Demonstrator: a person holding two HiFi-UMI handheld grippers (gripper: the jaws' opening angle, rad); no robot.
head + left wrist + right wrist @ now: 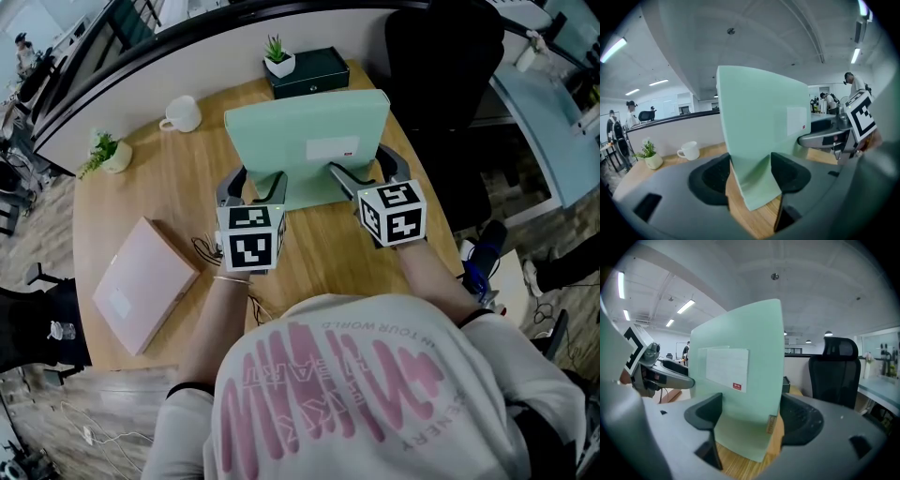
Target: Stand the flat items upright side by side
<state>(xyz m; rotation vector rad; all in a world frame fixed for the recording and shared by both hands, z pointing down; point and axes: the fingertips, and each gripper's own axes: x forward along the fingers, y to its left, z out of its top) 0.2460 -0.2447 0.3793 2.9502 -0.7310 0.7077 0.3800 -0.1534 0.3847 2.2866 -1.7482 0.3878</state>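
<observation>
A mint green flat box (309,141) with a white label stands tilted up off the wooden table (169,187), held at its two lower corners. My left gripper (253,187) is shut on its left corner, and the green panel (759,122) fills the gap between the dark pads (712,176). My right gripper (367,173) is shut on the right corner, where the box (759,333) sits between its pads (801,420). A pink flat box (145,281) lies flat at the table's left front, apart from both grippers.
A white mug (183,114) and a small potted plant (108,153) stand at the back left. A dark box (314,70) with a second plant (278,58) on it sits behind the green box. A black chair (441,56) stands at the back right. Thin cables (206,248) lie near my left wrist.
</observation>
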